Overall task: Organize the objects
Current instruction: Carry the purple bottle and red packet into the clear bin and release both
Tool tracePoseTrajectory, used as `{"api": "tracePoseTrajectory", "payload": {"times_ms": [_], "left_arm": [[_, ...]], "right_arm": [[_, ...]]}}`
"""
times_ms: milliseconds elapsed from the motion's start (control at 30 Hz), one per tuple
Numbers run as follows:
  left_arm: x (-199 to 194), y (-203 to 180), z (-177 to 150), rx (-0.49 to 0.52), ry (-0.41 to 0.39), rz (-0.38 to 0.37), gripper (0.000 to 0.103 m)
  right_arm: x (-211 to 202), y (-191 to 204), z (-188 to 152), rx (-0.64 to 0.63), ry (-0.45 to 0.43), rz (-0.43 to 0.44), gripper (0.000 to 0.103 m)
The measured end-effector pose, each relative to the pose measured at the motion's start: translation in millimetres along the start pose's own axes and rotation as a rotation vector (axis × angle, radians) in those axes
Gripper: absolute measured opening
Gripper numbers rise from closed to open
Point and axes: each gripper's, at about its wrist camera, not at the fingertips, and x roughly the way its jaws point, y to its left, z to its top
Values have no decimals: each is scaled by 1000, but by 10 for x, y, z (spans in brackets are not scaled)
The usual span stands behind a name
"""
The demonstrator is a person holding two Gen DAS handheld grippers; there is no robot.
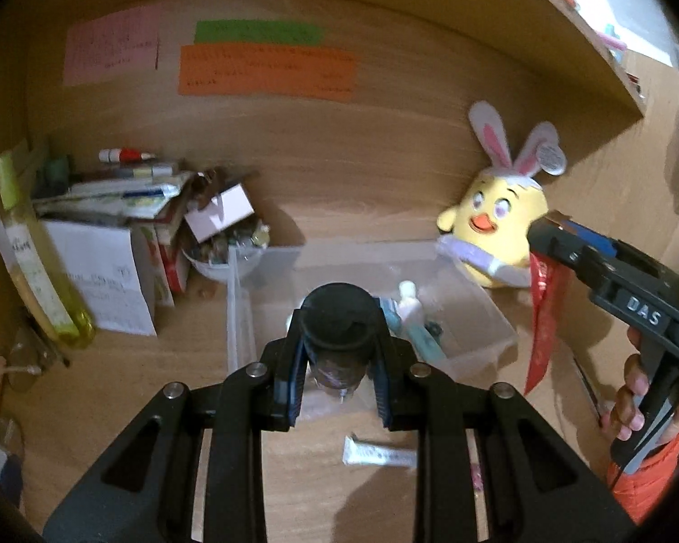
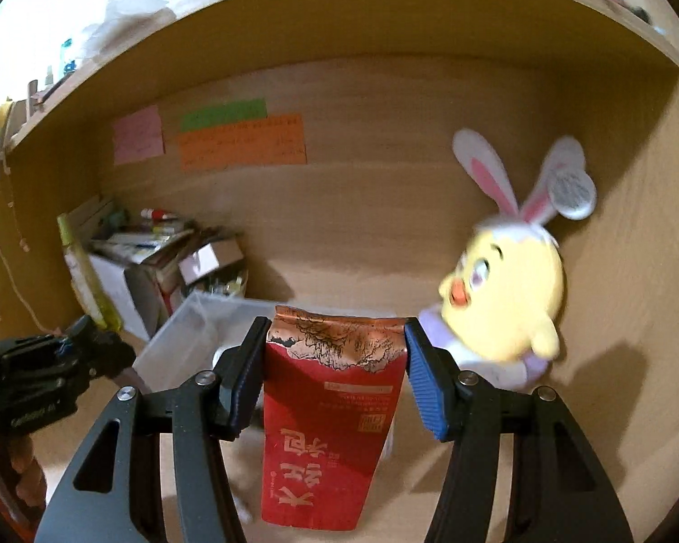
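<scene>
Back left: leaning stack of books and papers, yellow-green bottle propped against it, bowl of small items. Yellow chick plush with rabbit ears stands right of the clear plastic bin. White tube lies on the wooden desk; coloured paper notes on the back panel, shelf overhead.

Left gripper clamped on black-capped jar, held over the bin. Right gripper pinching the red foil pouch by its top edges, beside the plush.
</scene>
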Motion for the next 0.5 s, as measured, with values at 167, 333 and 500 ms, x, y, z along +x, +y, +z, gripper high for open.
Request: {"api": "tracePoseTrajectory", "payload": {"times_ms": [167,333,500], "left_arm": [[253,107,111,-5,34,53,25],[566,231,101,-22,109,64,25],[746,257,31,-17,148,74,25]], "right_arm": [[393,5,128,9,18,-17,54],[848,40,112,-30,103,-43,54],[1211,82,-26,-68,223,-16,54]]}}
